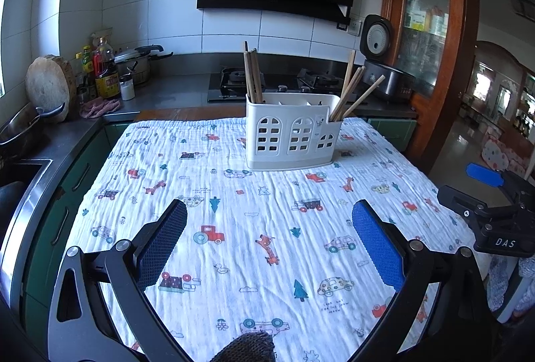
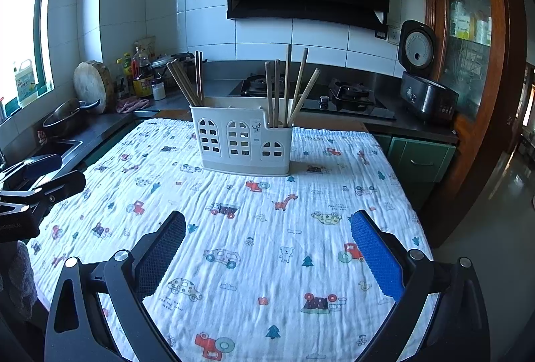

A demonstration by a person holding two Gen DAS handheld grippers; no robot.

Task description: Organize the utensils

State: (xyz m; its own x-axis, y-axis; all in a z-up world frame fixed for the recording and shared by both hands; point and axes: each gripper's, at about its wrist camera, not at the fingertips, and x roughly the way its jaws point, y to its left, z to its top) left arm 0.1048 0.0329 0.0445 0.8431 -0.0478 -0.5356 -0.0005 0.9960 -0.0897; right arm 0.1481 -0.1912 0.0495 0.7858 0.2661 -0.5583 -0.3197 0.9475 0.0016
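Note:
A white plastic utensil holder (image 1: 291, 135) with window-shaped cutouts stands at the far middle of the table; it also shows in the right wrist view (image 2: 244, 141). Wooden chopsticks stand in its left compartment (image 1: 252, 76) and lean out of its right compartment (image 1: 354, 91); in the right wrist view they show at left (image 2: 187, 81) and right (image 2: 287, 84). My left gripper (image 1: 269, 215) is open and empty, above the cloth well short of the holder. My right gripper (image 2: 267, 221) is open and empty too, also near the table's front.
A patterned white cloth (image 1: 234, 195) covers the table. The right gripper shows at the right edge of the left wrist view (image 1: 495, 205). Behind the table are a counter with a gas stove (image 2: 314, 91), a rice cooker (image 2: 424, 88), bottles (image 1: 103, 71) and a sink (image 2: 60, 144).

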